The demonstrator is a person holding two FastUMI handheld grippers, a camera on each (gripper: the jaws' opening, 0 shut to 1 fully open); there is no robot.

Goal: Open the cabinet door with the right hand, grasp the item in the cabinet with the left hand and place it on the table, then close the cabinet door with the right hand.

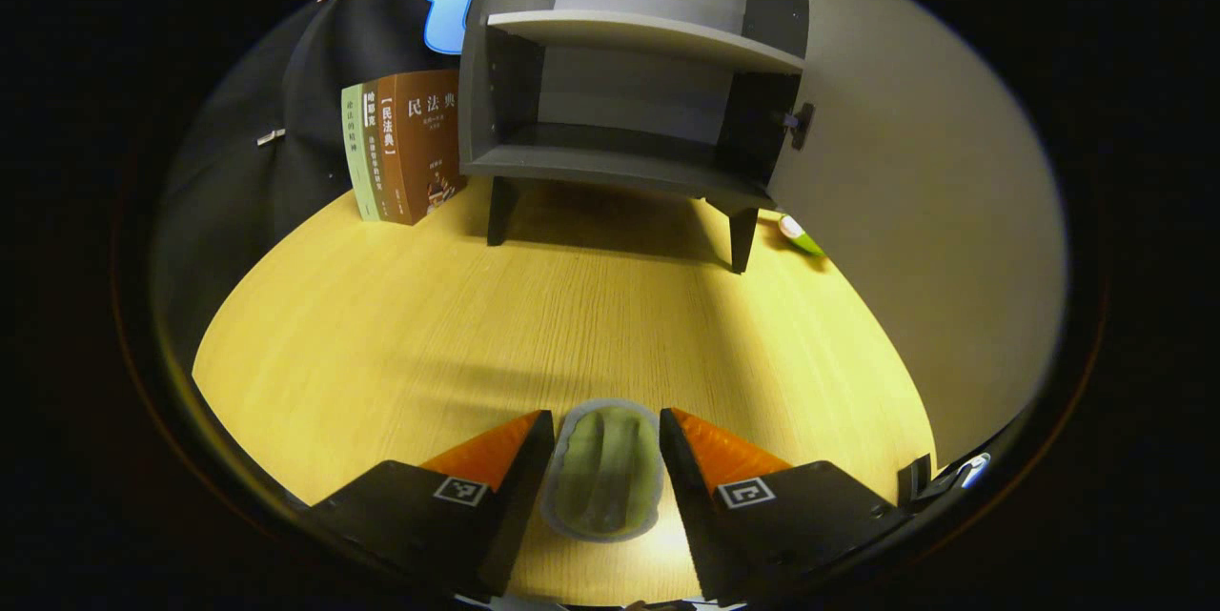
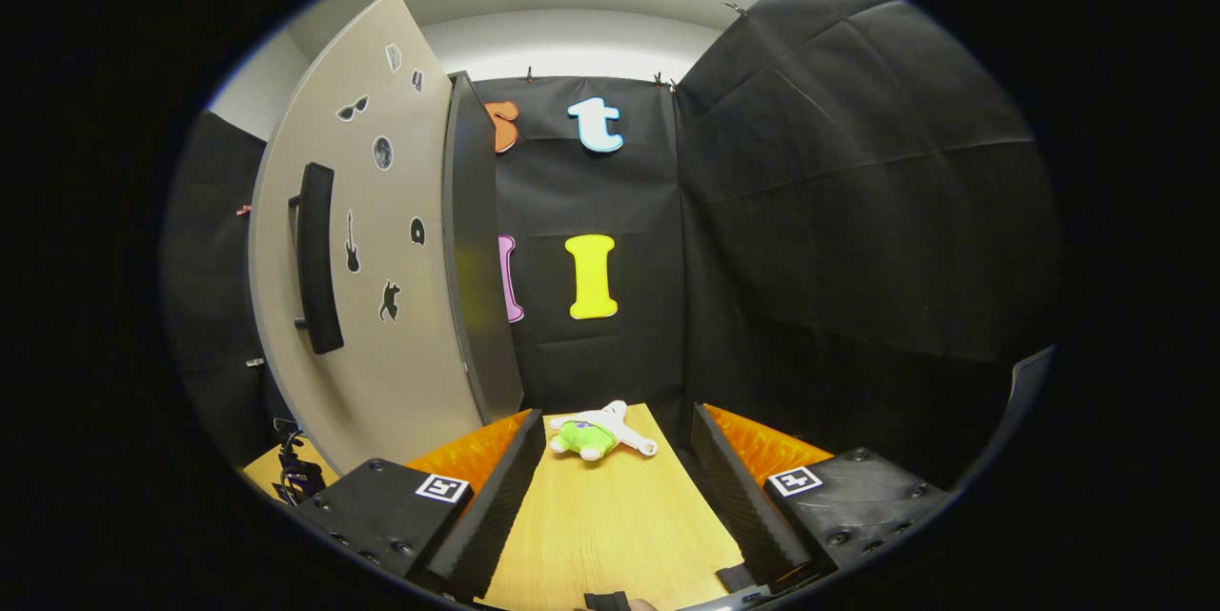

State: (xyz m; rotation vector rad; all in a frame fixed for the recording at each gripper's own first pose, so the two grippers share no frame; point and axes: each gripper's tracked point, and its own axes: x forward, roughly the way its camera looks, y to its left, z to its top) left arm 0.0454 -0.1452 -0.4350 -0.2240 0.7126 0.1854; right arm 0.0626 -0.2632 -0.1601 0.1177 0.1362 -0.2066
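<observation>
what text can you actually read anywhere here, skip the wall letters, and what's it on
"民法典": front cover of the brown book, standing left of the cabinet.
"民法典", in brackets: the brown spine next to that cover.
Green book spine and the books' smaller print: too blurred to read.
Cabinet door stickers: pictures, no words.
Green packet between the left gripper's fingers: no readable print.

I can read 民法典 on the spine of the brown book (image 1: 431, 149) standing just left of the cabinet (image 1: 629, 106); the same characters run down the narrower brown spine (image 1: 389, 153) beside it. The pale green spine (image 1: 355, 153) farthest from the cabinet has print too small to read
</observation>
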